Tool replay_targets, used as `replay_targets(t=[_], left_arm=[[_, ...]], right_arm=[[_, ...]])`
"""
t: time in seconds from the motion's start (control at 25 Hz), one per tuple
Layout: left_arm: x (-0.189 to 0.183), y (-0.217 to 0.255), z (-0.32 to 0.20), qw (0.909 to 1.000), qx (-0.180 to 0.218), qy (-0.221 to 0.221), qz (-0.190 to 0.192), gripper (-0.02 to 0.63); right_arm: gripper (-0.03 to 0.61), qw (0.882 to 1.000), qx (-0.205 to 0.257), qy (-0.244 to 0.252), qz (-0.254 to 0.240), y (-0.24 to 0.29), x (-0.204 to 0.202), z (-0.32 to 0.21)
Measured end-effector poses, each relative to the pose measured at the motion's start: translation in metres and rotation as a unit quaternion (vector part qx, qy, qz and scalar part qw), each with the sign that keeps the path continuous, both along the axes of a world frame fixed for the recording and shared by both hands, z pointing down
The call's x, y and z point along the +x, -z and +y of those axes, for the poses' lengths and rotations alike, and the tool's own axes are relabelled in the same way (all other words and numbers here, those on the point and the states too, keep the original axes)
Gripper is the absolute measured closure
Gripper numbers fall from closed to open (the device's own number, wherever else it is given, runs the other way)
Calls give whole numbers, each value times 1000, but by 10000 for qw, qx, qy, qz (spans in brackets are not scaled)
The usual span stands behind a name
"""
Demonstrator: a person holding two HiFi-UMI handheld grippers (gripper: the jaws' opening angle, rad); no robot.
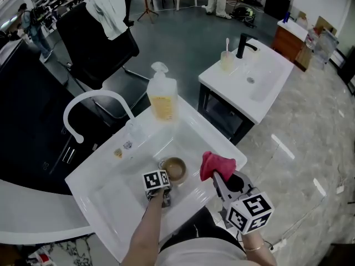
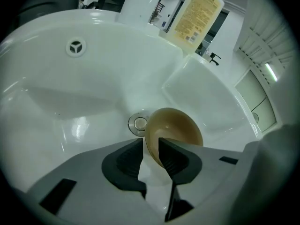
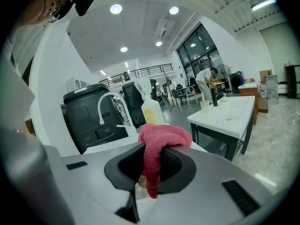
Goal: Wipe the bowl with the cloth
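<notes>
A small tan bowl sits low in the white sink, beside the drain. My left gripper reaches down to the bowl's near rim. In the left gripper view one pad is inside the bowl and the other just outside. The rim stands between the jaws, and a sliver of white sink shows beside it. My right gripper hangs over the sink's front right corner, shut on a bunched red cloth. The cloth bulges above the jaws, apart from the bowl.
A curved white tap and a yellow soap bottle stand on the sink's far rim. A second white basin with a black tap stands to the right. A black chair draped with cloth lies behind. A person stands far off.
</notes>
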State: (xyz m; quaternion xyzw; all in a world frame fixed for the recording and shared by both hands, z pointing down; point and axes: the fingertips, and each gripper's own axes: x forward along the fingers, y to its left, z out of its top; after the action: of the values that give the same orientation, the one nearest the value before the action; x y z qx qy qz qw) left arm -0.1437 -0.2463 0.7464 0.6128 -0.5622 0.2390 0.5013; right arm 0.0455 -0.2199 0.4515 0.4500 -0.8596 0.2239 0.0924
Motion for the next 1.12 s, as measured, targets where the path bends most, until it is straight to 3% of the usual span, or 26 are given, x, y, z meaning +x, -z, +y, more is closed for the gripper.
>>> replay_targets(t=[0.28,0.56,0.88,1.12], left_arm=[[4,-15,-3,9990,-340,246,178,522],[0,-11,-8,9991,-304,291,71,583],[-7,52,-22,9987,411,-42,-295,583],[-11,120,-30,9896,1153,-365,-777,583]], right_arm=[[527,10000,-30,75,-32,-1,3,-15],[526,9998,-22,186,-41,-2,-3,-24],[526,9993,47,364,-66,5,-14,-26],[526,9982,102,576,-112,10,-33,-21]])
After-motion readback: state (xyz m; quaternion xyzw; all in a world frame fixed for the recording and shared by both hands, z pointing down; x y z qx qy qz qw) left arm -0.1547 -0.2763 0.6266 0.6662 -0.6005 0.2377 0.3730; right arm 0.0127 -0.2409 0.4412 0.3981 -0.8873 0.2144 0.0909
